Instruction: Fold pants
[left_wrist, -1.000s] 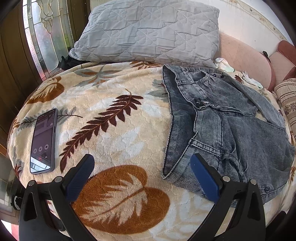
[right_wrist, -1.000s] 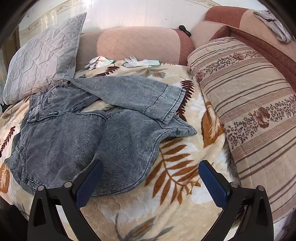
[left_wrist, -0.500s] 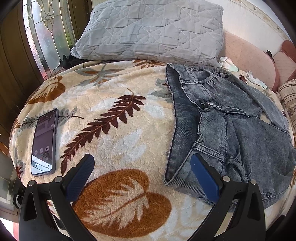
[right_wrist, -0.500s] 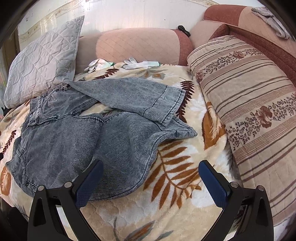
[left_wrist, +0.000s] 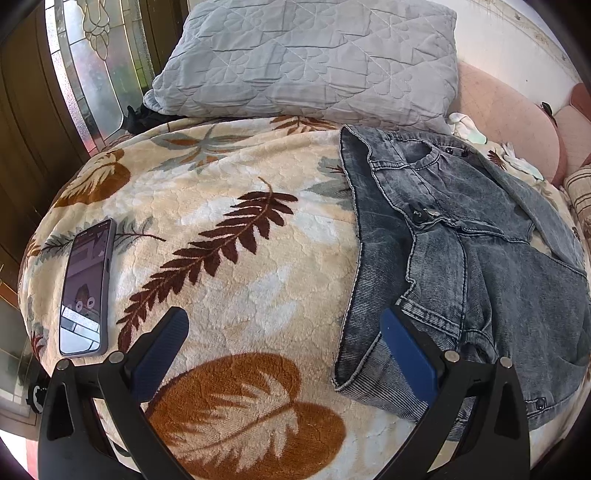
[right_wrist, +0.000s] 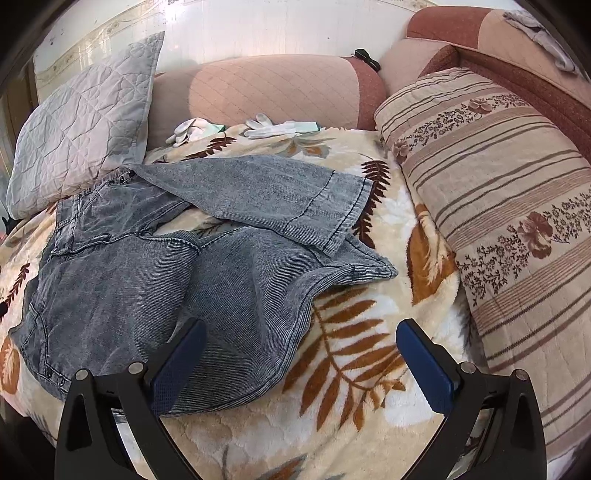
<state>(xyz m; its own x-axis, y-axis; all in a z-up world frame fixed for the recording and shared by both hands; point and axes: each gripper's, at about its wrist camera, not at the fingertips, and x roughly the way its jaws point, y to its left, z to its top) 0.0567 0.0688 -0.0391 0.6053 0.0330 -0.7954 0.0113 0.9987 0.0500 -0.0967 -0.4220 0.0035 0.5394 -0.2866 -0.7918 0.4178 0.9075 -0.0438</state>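
Note:
Grey washed denim pants (left_wrist: 461, 251) lie rumpled on a leaf-patterned blanket (left_wrist: 229, 258), waistband toward the left, legs toward the right. In the right wrist view the pants (right_wrist: 147, 280) show the two legs crossing, the far leg's hem (right_wrist: 332, 218) lying over the near leg. My left gripper (left_wrist: 284, 336) hovers open above the blanket, its right finger (left_wrist: 406, 354) over the waistband's near corner. My right gripper (right_wrist: 301, 354) is open too, its left finger (right_wrist: 177, 365) over the near leg's edge. Neither holds anything.
A phone (left_wrist: 86, 291) lies on the blanket's left edge. A grey quilted pillow (left_wrist: 306, 62) sits at the back, a striped floral bolster (right_wrist: 498, 206) on the right. White gloves (right_wrist: 280, 127) lie by the pink sofa back (right_wrist: 273, 92). A glass door panel (left_wrist: 96, 62) stands left.
Both grippers have eased slightly forward and inward toward the pants, so the fabric sits a little closer in both views. The pants have not moved; both grippers stay open.

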